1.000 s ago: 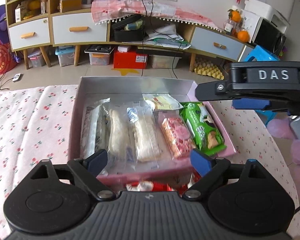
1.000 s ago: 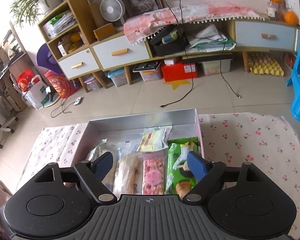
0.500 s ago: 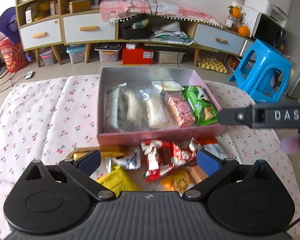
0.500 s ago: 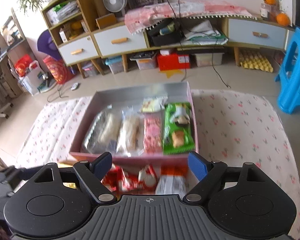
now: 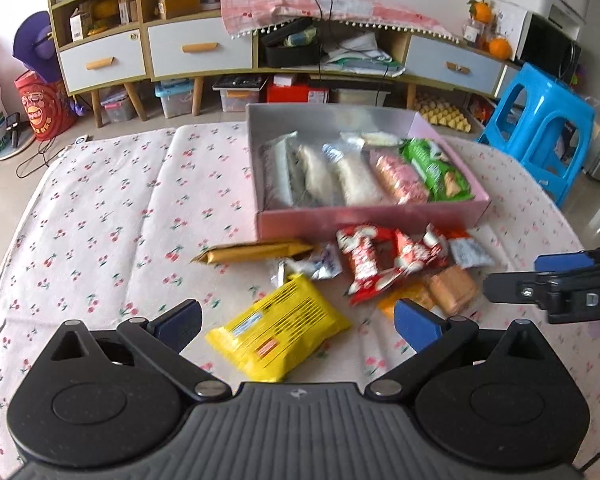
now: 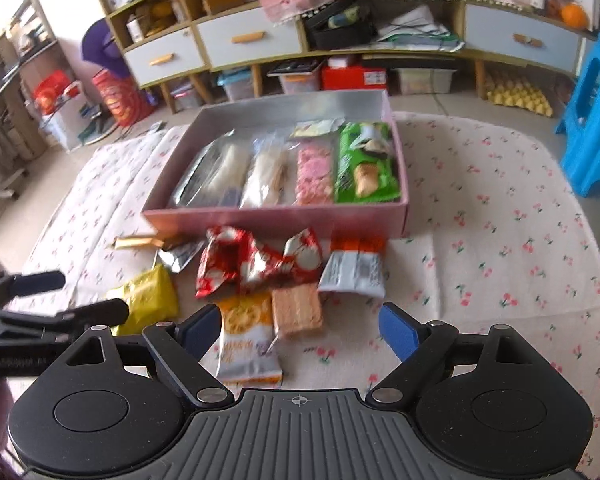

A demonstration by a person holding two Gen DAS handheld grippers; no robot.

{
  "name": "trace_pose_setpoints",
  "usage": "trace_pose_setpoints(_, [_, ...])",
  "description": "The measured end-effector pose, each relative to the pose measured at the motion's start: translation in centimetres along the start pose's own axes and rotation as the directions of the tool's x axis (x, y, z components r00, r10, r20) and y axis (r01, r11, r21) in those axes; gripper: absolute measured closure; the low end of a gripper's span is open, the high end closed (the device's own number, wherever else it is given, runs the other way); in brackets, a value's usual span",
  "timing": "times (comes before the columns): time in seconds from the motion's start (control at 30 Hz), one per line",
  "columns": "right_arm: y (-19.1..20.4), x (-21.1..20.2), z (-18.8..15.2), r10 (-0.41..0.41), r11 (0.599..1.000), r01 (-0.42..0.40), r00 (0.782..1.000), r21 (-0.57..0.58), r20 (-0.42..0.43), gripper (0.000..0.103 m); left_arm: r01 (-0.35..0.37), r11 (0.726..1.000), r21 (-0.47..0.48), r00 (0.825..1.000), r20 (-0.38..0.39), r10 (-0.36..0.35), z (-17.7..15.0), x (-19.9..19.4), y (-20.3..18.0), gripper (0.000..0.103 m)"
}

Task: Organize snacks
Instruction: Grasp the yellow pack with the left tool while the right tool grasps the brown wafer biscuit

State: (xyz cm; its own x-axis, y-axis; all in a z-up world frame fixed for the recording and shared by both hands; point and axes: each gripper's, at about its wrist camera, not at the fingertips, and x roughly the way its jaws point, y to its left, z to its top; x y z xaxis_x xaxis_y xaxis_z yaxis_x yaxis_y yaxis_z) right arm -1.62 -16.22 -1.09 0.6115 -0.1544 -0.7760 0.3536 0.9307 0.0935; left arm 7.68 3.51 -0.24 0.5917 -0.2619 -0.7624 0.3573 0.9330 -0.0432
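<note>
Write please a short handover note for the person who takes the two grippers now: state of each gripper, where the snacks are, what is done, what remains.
Left gripper: open, empty, above the yellow packet.
Right gripper: jaws just opening, nothing held, above the cracker packet and wafer packet.
Pink box: one row packed, from clear bread packs to the green biscuit pack.
Left to do: loose pile in front of the box, including the red packets and gold bar.

My other tongs (image 5: pixel 556 280) cut off at the right edge, print on the red wrappers (image 5: pixel 384 258) smeared by blur, gold bar (image 6: pixel 136 242) half hidden behind the pink box (image 6: pixel 284 220)
</note>
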Motion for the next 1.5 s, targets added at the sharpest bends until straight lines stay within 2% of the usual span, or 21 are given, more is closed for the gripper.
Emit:
trace_pose_setpoints(0.17, [0.4, 0.5, -1.2, -0.027, 0.998, 0.027, 1.0, -0.064, -0.004, 0.014, -0.023, 0.999, 0.038, 1.0, 0.011, 0.023, -1.2, 0.4, 0.9, 0.0])
trace_pose_setpoints(0.3, [0.7, 1.2, -1.8, -0.024, 0.994, 0.023, 1.0, -0.104, -0.014, 0.014, -0.004, 0.995, 0.1, 1.0, 0.027, 0.001, -2.1, 1.2, 1.7, 0.001])
trace_pose_setpoints(0.5, [1.0, 2.5, -2.0, -0.033, 0.988, 0.034, 0.999, -0.148, 0.006, 0.014, 0.059, 0.986, 0.154, 0.997, 0.038, -0.065, -2.6, 2.4, 2.7, 0.009])
trace_pose_setpoints(0.67, [0.6, 4.0, -1.7, -0.034, 0.991, 0.033, 0.999, -0.127, -0.003, 0.014, 0.115, 0.981, 0.158, 0.993, 0.019, -0.12, -2.7, 3.2, 2.8, 0.021])
trace_pose_setpoints(0.77, [0.5, 4.5, -1.6, -0.032, 0.993, 0.031, 0.999, -0.114, -0.001, 0.014, 0.108, 0.98, 0.168, 0.994, 0.013, -0.112, -2.8, 3.5, 2.7, 0.028])
trace_pose_setpoints(0.87, [0.5, 5.0, -1.6, -0.034, 0.993, 0.034, 0.999, -0.114, 0.005, 0.014, 0.11, 0.98, 0.166, 0.994, 0.011, -0.113, -2.7, 3.7, 2.7, 0.029])
trace_pose_setpoints(1.07, [0.5, 5.6, -1.8, -0.049, 0.992, 0.051, 0.999, -0.116, 0.019, 0.018, 0.131, 0.975, 0.178, 0.991, 0.003, -0.133, -2.6, 3.5, 2.5, 0.039])
trace_pose_setpoints(1.13, [0.5, 5.7, -1.7, -0.048, 0.993, 0.05, 0.999, -0.11, 0.025, 0.023, 0.142, 0.974, 0.179, 0.99, -0.006, -0.144, -2.6, 3.5, 2.4, 0.042])
trace_pose_setpoints(1.17, [0.5, 5.6, -1.6, -0.041, 0.994, 0.043, 0.999, -0.104, 0.025, 0.029, 0.148, 0.973, 0.179, 0.989, -0.009, -0.149, -2.5, 3.5, 2.4, 0.043])
trace_pose_setpoints(1.2, [0.5, 5.6, -1.6, -0.033, 0.994, 0.035, 0.999, -0.099, 0.025, 0.039, 0.153, 0.972, 0.179, 0.988, -0.013, -0.154, -2.5, 3.5, 2.3, 0.043])
trace_pose_setpoints(1.23, [0.5, 5.6, -1.5, -0.022, 0.995, 0.025, 0.999, -0.093, 0.024, 0.044, 0.159, 0.971, 0.181, 0.987, -0.017, -0.158, -2.6, 3.4, 2.2, 0.044])
trace_pose_setpoints(1.3, [0.5, 5.5, -1.4, -0.008, 0.996, 0.01, 1.0, -0.087, 0.019, 0.065, 0.156, 0.97, 0.184, 0.988, -0.02, -0.155, -2.6, 3.4, 1.9, 0.046])
trace_pose_setpoints(1.37, [0.5, 5.5, -1.3, -0.008, 0.996, 0.009, 1.0, -0.088, 0.015, 0.069, 0.157, 0.971, 0.182, 0.988, -0.026, -0.154, -2.6, 3.3, 1.7, 0.05])
trace_pose_setpoints(1.5, [0.5, 5.5, -1.2, -0.008, 0.996, 0.008, 1.0, -0.086, 0.004, 0.069, 0.16, 0.974, 0.162, 0.987, -0.043, -0.155, -2.4, 3.2, 1.6, 0.053])
